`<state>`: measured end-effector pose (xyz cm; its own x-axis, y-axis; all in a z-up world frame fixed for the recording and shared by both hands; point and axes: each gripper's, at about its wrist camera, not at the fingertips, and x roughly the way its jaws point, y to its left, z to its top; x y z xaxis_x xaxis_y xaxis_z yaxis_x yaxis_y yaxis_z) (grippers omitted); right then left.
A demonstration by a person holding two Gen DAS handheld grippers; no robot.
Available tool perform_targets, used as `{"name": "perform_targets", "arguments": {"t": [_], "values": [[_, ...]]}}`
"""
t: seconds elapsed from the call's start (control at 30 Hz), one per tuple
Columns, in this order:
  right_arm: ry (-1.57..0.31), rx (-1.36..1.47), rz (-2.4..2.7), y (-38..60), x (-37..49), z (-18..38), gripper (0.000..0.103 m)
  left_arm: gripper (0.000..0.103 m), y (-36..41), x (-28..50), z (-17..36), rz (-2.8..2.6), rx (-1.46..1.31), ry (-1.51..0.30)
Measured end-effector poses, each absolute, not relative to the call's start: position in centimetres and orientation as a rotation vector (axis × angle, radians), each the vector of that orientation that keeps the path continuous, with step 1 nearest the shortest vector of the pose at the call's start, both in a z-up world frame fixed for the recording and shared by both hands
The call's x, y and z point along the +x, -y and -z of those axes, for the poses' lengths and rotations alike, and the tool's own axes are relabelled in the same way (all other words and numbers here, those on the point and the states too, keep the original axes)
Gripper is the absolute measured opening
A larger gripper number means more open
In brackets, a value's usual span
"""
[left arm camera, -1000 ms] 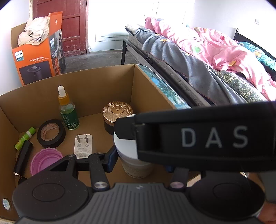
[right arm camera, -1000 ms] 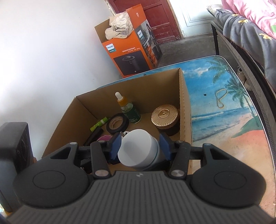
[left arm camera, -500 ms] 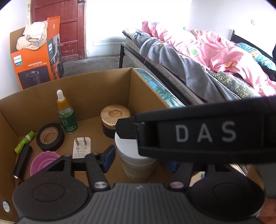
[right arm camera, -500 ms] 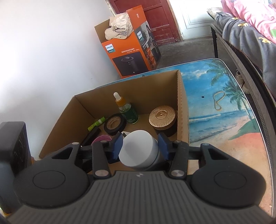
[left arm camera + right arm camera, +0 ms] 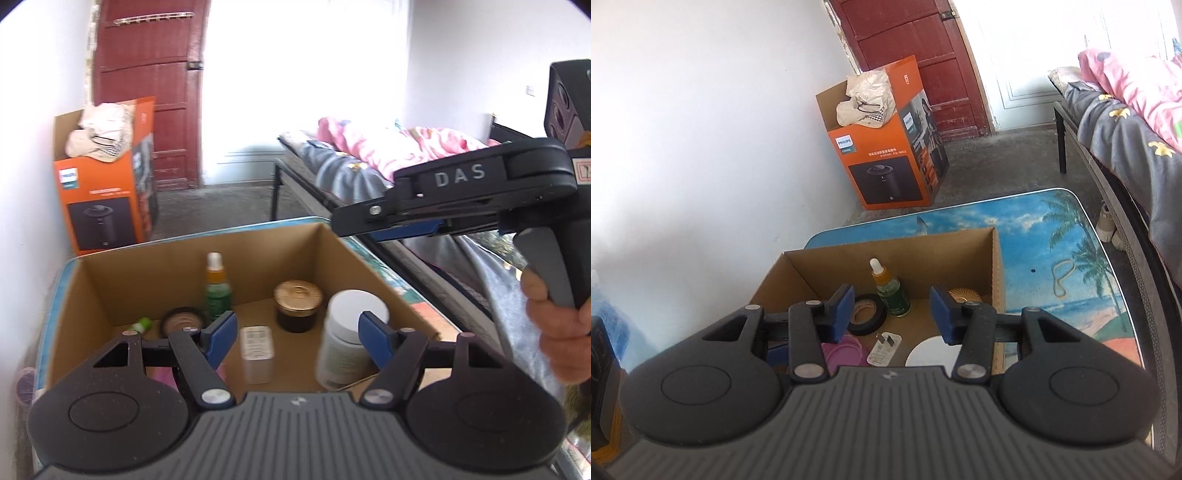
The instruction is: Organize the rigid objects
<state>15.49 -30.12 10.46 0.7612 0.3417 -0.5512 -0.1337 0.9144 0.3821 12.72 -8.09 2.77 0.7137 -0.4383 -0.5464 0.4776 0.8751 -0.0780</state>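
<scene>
White-lidded jar (image 5: 347,339), upright on the floor of the cardboard box (image 5: 122,280), near its right wall; round flat white lid, pale cylindrical body with a printed label, somewhat blurred. Seen from the right wrist only as a white lid disc (image 5: 932,355) below the claw. Right claw (image 5: 892,314) apart, blue pads clear of the jar, nothing between them. Left claw (image 5: 297,334) apart too, jaws just opened wider, holding nothing; right pad overlaps the jar in view, contact impossible to tell. Around the jar in the box: dark jar with ribbed gold lid (image 5: 298,310), white plug adapter (image 5: 256,350) lying flat, green dropper bottle (image 5: 889,290) with orange neck and white bulb, roll of black tape (image 5: 866,314), something pink and round (image 5: 846,352), small green tube (image 5: 142,325). Box of plain brown corrugated card, open-topped, on a desk (image 5: 1071,236) printed with beach and palms. Rubber band (image 5: 1062,275) on the desk, well apart from the box.
</scene>
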Motion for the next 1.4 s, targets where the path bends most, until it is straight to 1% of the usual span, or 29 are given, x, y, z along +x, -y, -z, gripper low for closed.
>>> {"name": "perform_targets", "arguments": {"t": [0.13,0.37,0.5,0.63,0.67,0.77,0.8,0.83,1.03,1.13,1.17,1.3,1.4], "values": [[-0.736,0.298,-0.305,28.0,17.5,-10.2,0.046,0.073,5.6,13.5,-3.0,0.436,0.059,-0.606],[-0.989,0.146,-0.323,22.7,22.6,-7.2,0.046,0.072,3.5,14.3,-2.3,0.363,0.066,-0.649],[-1.133,0.036,-0.280,20.4,26.3,-5.3,0.049,0.072,2.2,13.8,-2.5,0.344,0.062,-0.633],[-1.260,-0.068,-0.251,19.0,29.1,-2.8,0.049,0.072,0.4,13.3,-3.1,0.324,0.045,-0.613],[-1.276,-0.097,-0.256,18.6,29.3,-2.4,0.051,0.072,-0.2,13.2,-3.2,0.320,0.037,-0.610],[-1.328,-0.112,-0.287,17.9,30.3,-1.5,0.048,0.072,-1.6,13.0,-3.5,0.303,0.011,-0.603],[-1.339,-0.110,-0.295,17.7,30.5,-1.3,0.045,0.072,-2.1,13.0,-3.5,0.297,0.004,-0.600],[-1.348,-0.102,-0.312,17.6,30.8,-1.0,0.037,0.072,-2.4,12.9,-3.6,0.294,-0.003,-0.598],[-1.383,-0.135,-0.329,17.4,30.3,-1.0,0.031,0.072,-3.3,12.9,-3.5,0.296,-0.022,-0.614],[-1.397,-0.132,-0.332,17.6,29.8,-0.9,0.031,0.072,-3.0,12.9,-3.3,0.307,-0.031,-0.627],[-1.389,-0.120,-0.330,17.7,29.6,-1.1,0.033,0.072,-2.9,12.9,-3.3,0.314,-0.034,-0.630],[-1.284,-0.074,-0.347,18.4,28.2,-3.0,0.034,0.072,-2.3,12.6,-3.3,0.321,-0.024,-0.644],[-1.173,-0.034,-0.362,19.2,25.9,-5.9,0.040,0.073,-1.9,12.3,-3.5,0.303,-0.006,-0.649]]}}
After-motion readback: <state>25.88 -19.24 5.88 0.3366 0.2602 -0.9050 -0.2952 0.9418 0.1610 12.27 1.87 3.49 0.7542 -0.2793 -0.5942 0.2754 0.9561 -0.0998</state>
